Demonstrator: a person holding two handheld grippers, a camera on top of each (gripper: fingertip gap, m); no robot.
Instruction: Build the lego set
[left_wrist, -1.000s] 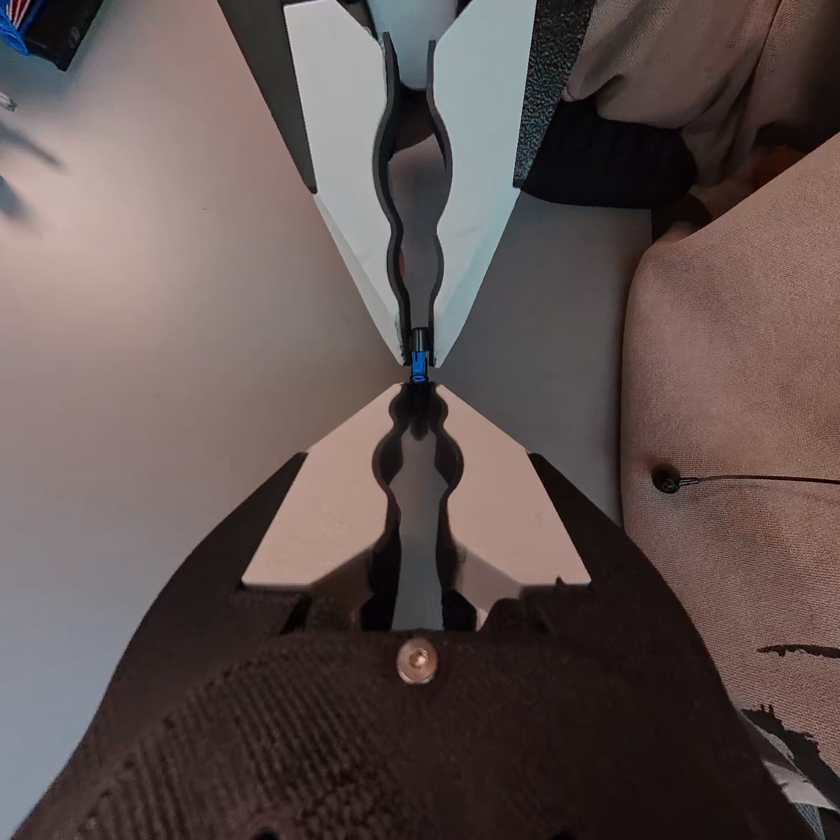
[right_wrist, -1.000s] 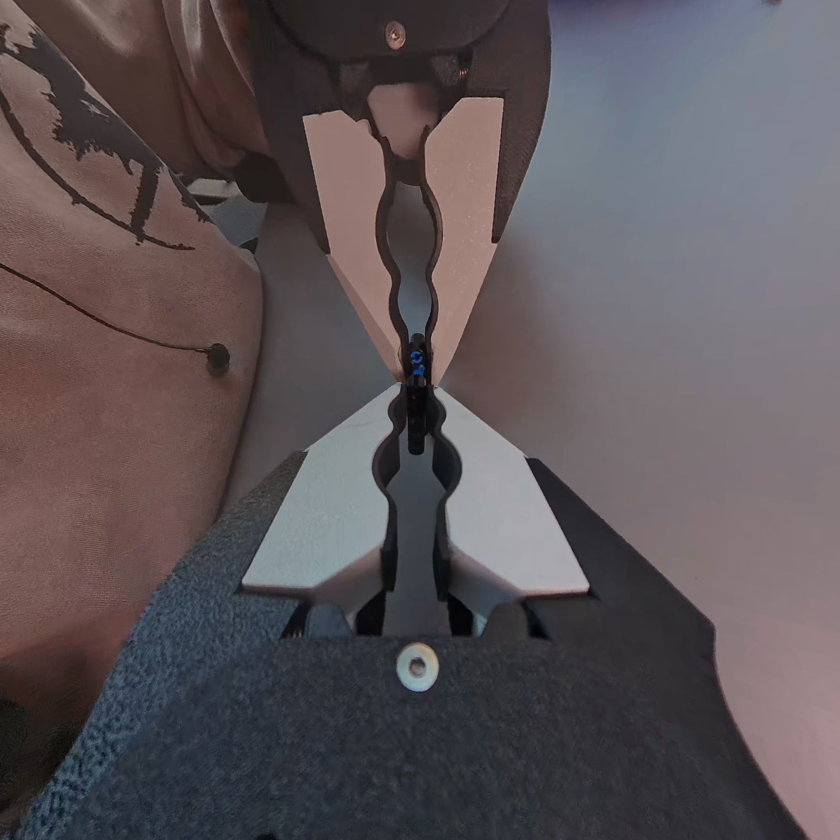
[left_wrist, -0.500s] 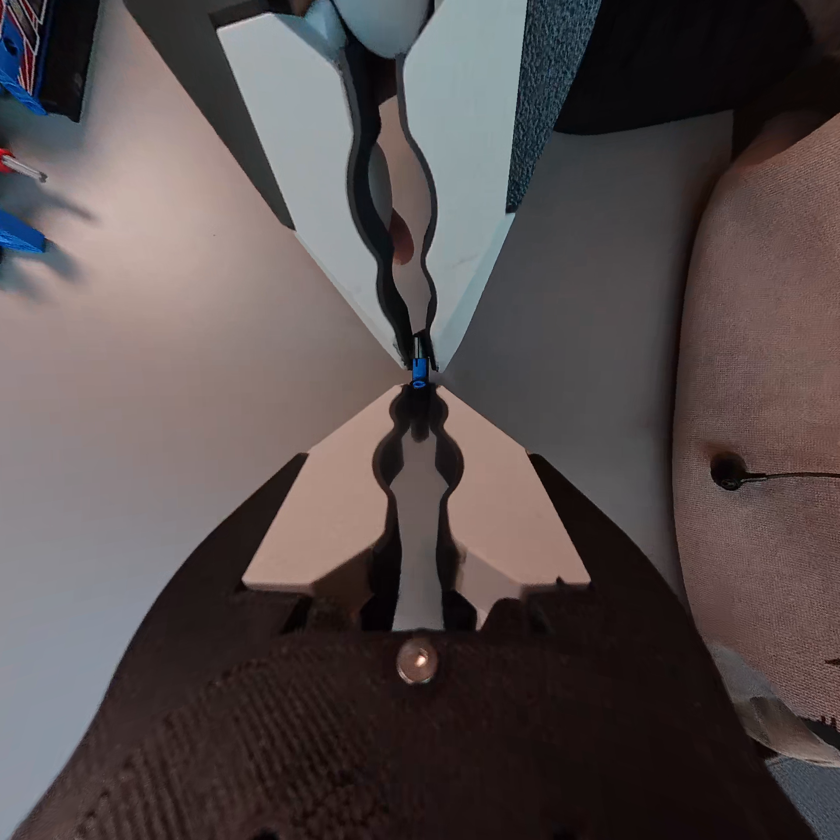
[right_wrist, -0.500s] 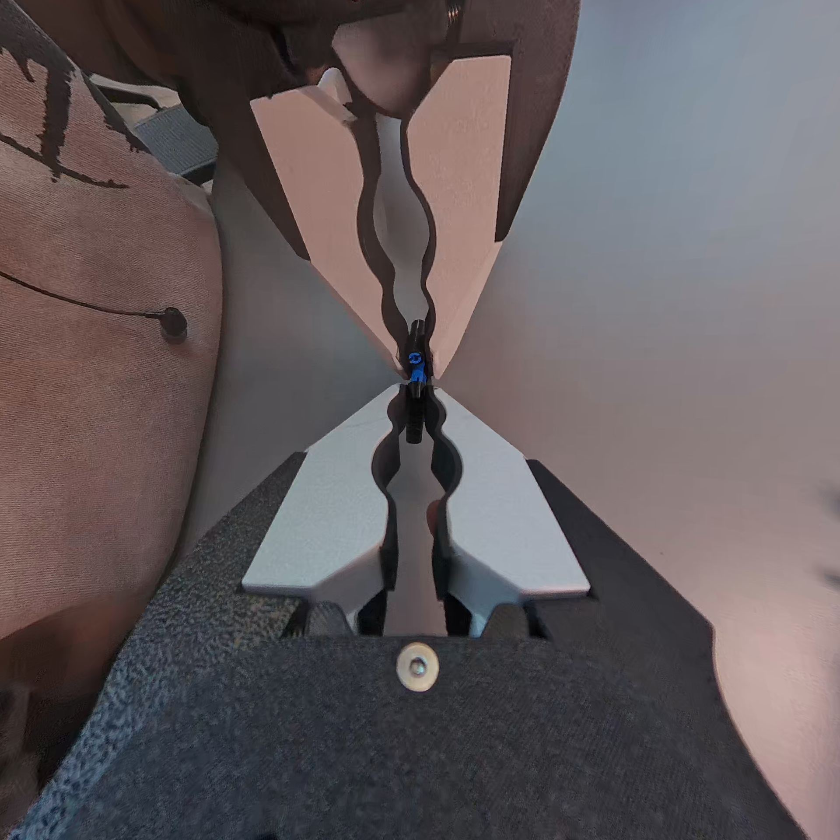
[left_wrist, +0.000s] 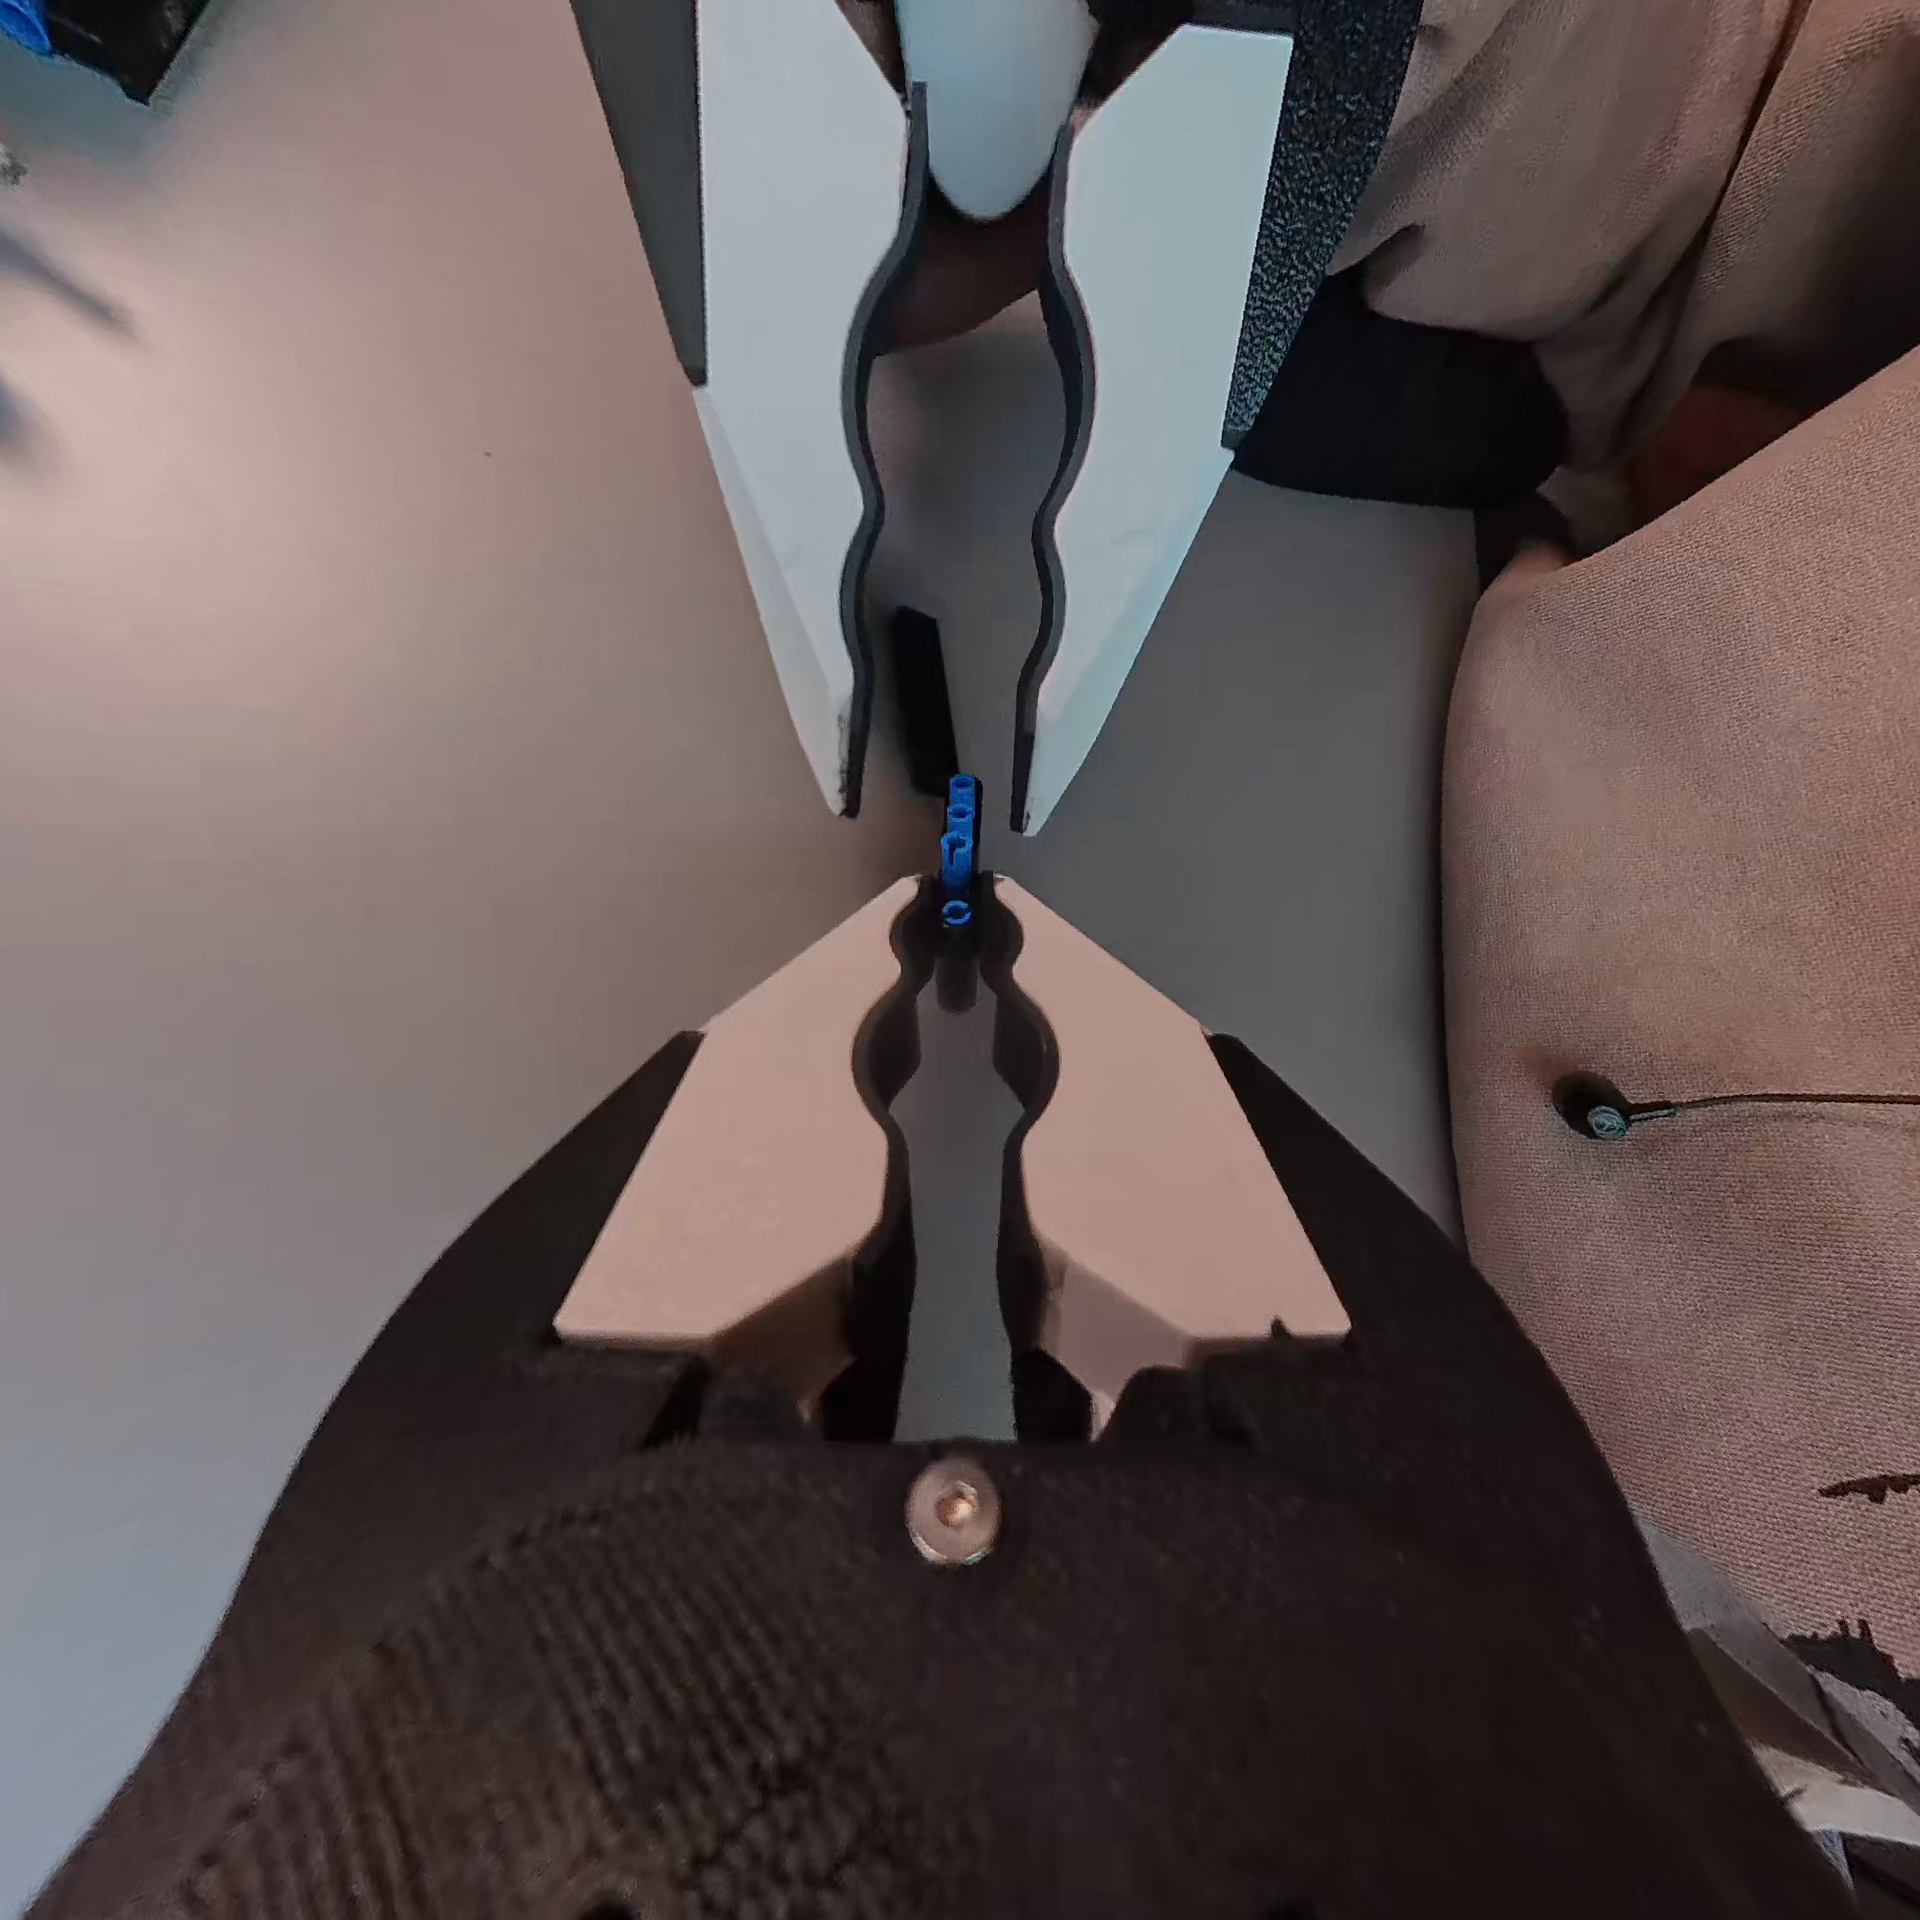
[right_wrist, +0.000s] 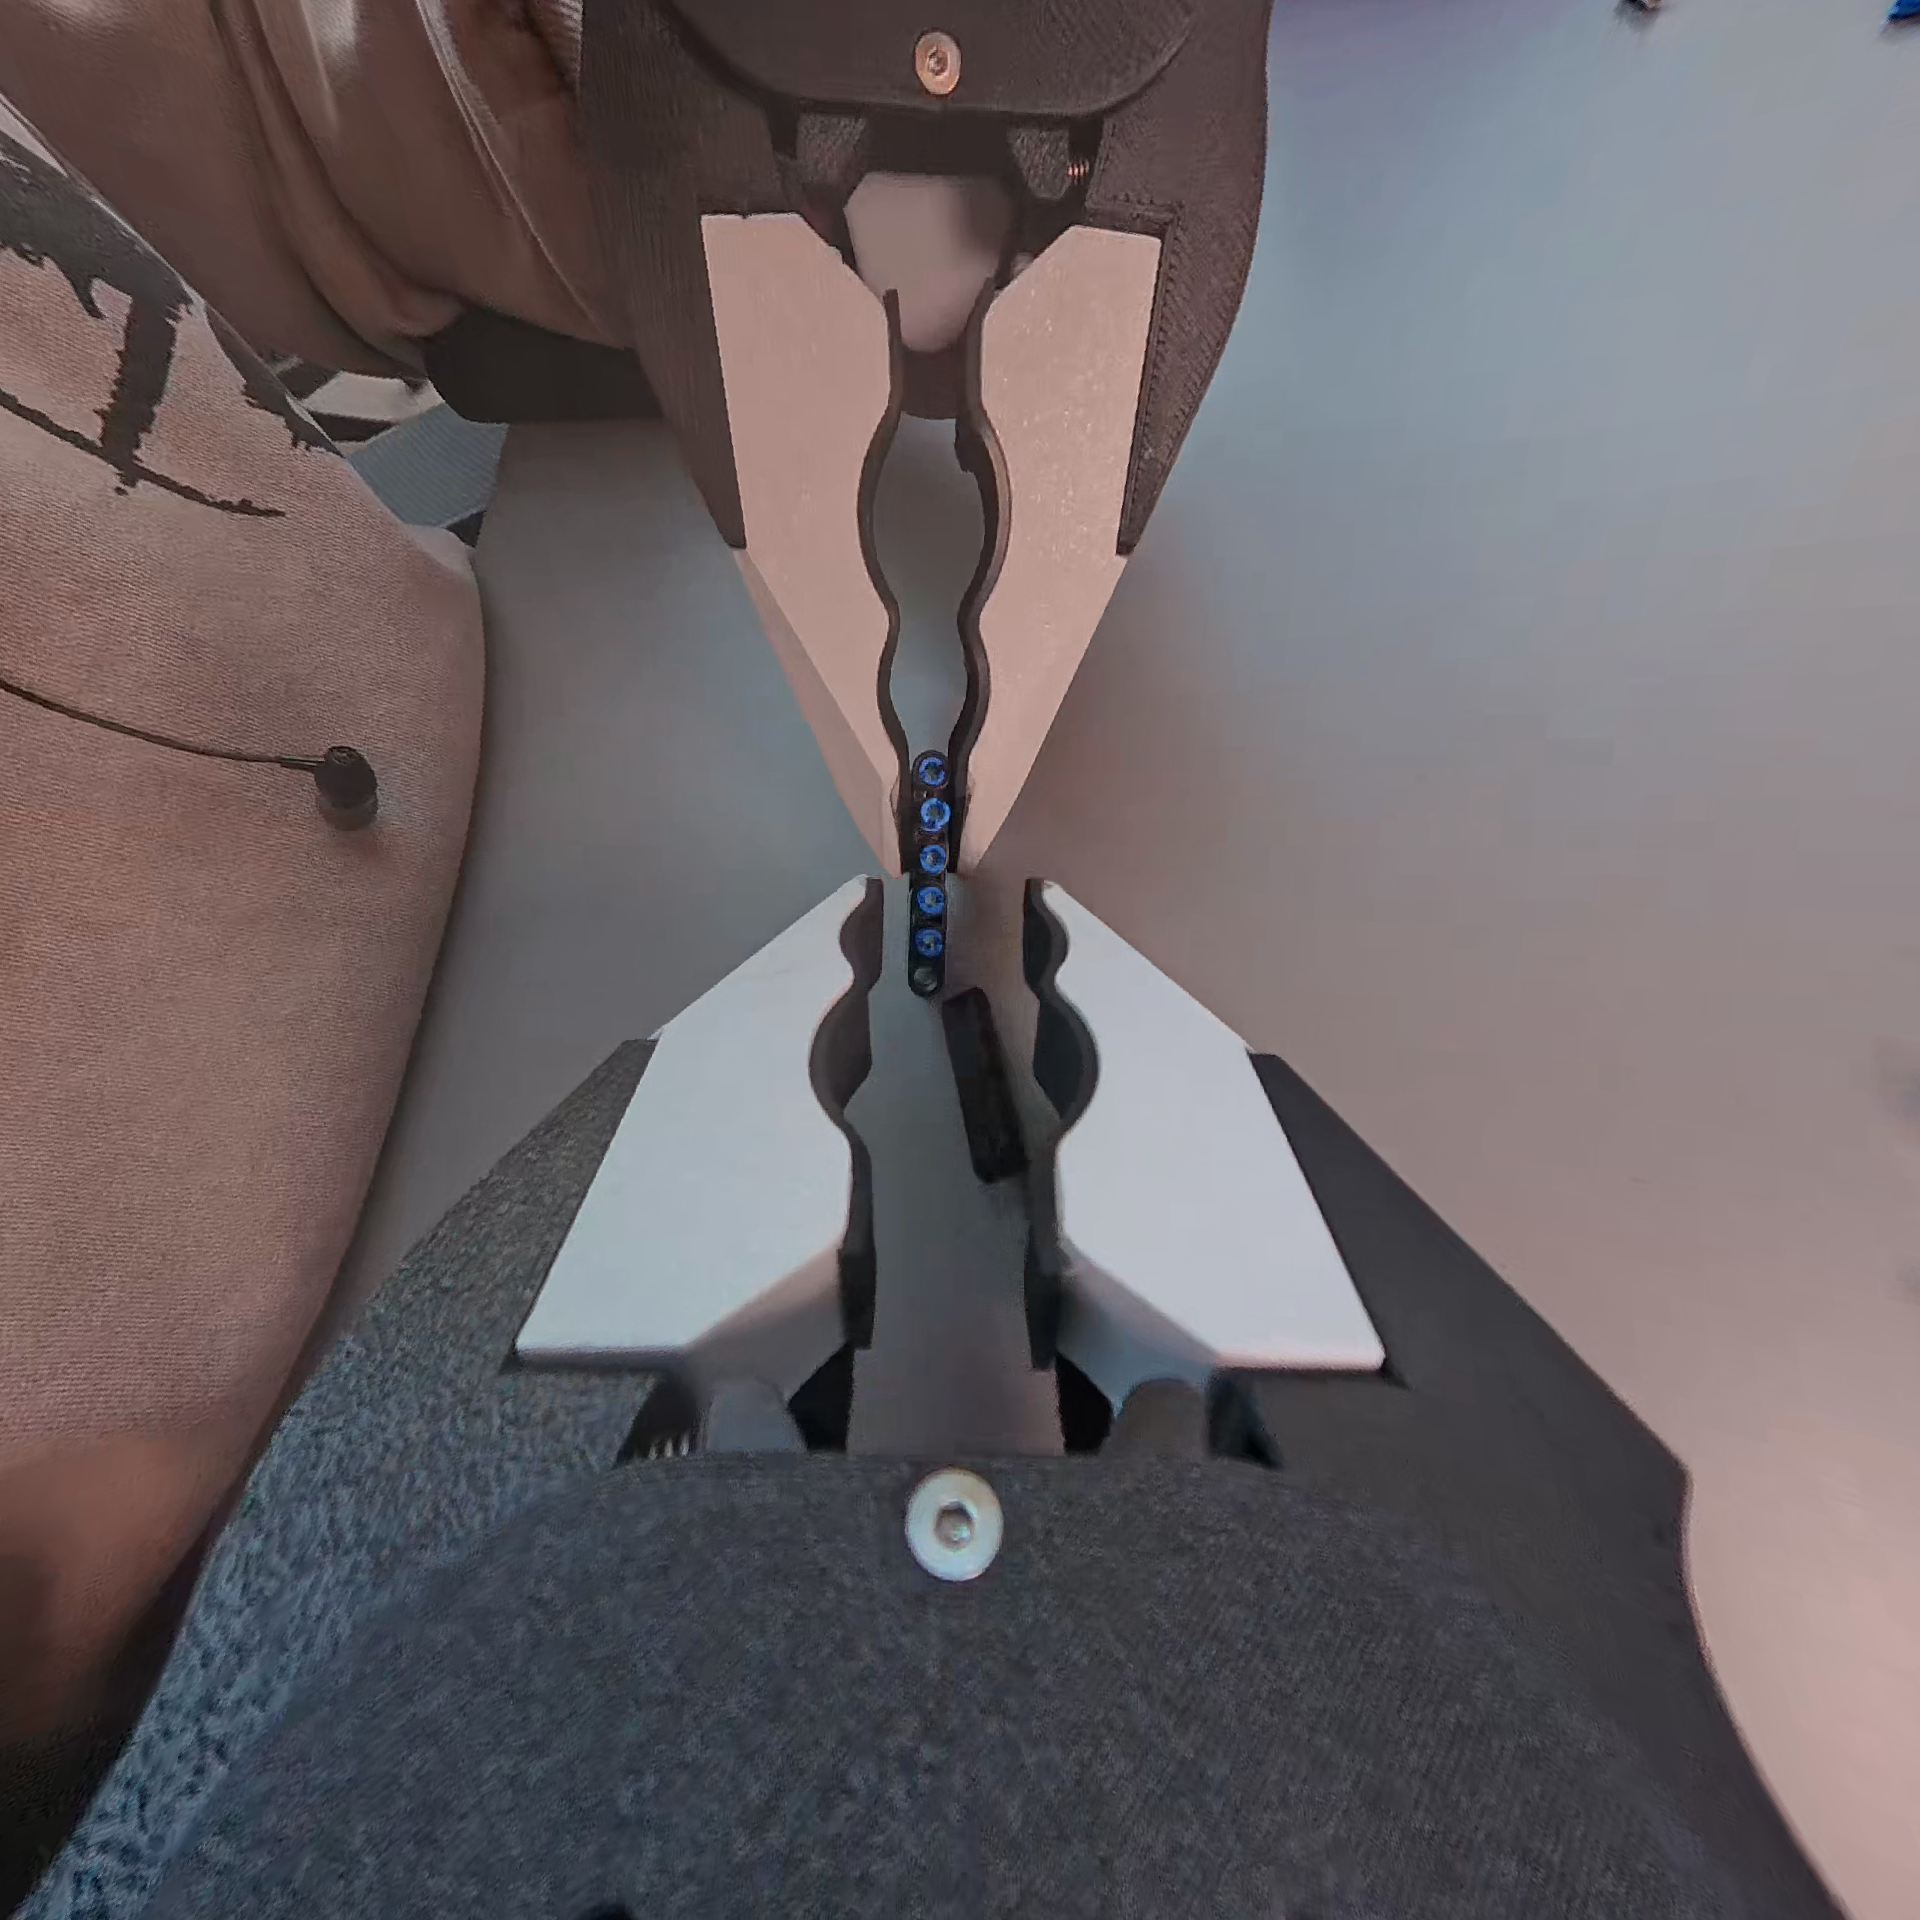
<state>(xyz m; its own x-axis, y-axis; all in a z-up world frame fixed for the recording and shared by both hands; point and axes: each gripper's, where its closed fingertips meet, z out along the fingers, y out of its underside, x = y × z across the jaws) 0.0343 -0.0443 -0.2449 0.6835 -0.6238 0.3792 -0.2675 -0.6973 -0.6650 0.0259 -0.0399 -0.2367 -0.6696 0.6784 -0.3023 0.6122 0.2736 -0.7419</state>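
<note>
Two hand-held tools meet tip to tip above a pale tabletop (left_wrist: 312, 727), with the black lego beam (right_wrist: 928, 883) between them as the landmark.

Left wrist view, near to far: the left claw (left_wrist: 954, 883) is pressed together on the beam, pinching its near end; blue pins (left_wrist: 961, 821) stand out of the beam just beyond the claw tips. Past the pins, the right claw (left_wrist: 935, 821) faces back with its fingers spread, touching neither pins nor beam. A second black piece (left_wrist: 925, 696) shows between those spread fingers; whether it lies on the tabletop cannot be told.

Right wrist view, near to far: the right claw (right_wrist: 951, 883) is spread, the beam's free end reaching into its gap. The second black piece (right_wrist: 982, 1081) sits nearer than the beam, toward the right finger. Blue pin ends fill the beam's holes in a row. Beyond, the left claw (right_wrist: 932, 862) grips the beam's far part.

To the beam's side, a person's tan garment (right_wrist: 208, 727) borders the tabletop.
</note>
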